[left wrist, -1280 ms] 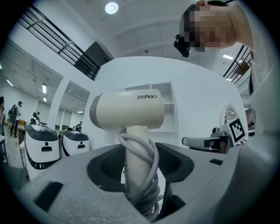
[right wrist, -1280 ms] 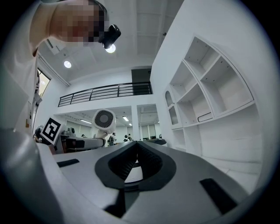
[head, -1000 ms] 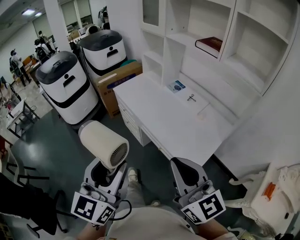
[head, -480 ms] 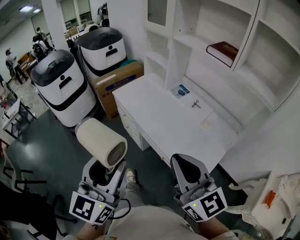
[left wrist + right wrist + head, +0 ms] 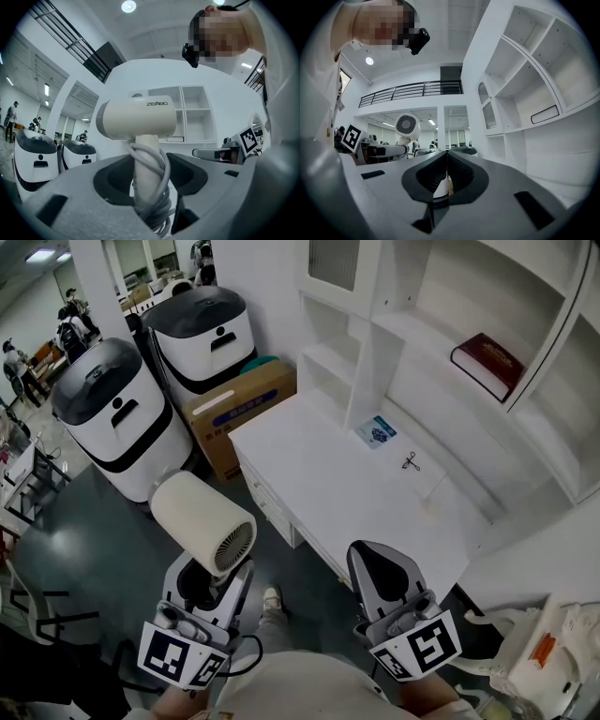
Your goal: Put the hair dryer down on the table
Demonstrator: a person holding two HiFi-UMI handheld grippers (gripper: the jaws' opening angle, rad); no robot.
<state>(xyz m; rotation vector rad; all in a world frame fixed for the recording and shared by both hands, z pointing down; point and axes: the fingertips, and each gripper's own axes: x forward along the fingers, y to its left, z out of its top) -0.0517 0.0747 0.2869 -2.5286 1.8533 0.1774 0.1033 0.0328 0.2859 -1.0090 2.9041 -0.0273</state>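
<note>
Two grippers sit side by side at the bottom of the head view. The left gripper (image 5: 208,579) is clamped on the handle of the hair dryer (image 5: 202,522). The handle stands upright between the jaws and the cream barrel (image 5: 137,118) rises clear above them. A grey cord (image 5: 158,185) is wound round the handle, and its coils sit inside the grip. The right gripper (image 5: 381,574), beside the left and apart from it, has its jaw tips together and carries nothing.

The table (image 5: 349,495) lies ahead of both grippers, more in front of the right one, and well apart from the hair dryer. The dryer is off the table, in the air.

In the head view the jaws and barrel hide the handle and cord; only the left gripper view shows them. That view also shows print on the barrel side. The round rear grille (image 5: 232,547) appears in the head view and in the right gripper view, where the dryer (image 5: 407,124) stands to the left of the right gripper (image 5: 447,161). Only the head view shows the table top. Two small items on it are too small to identify.
</note>
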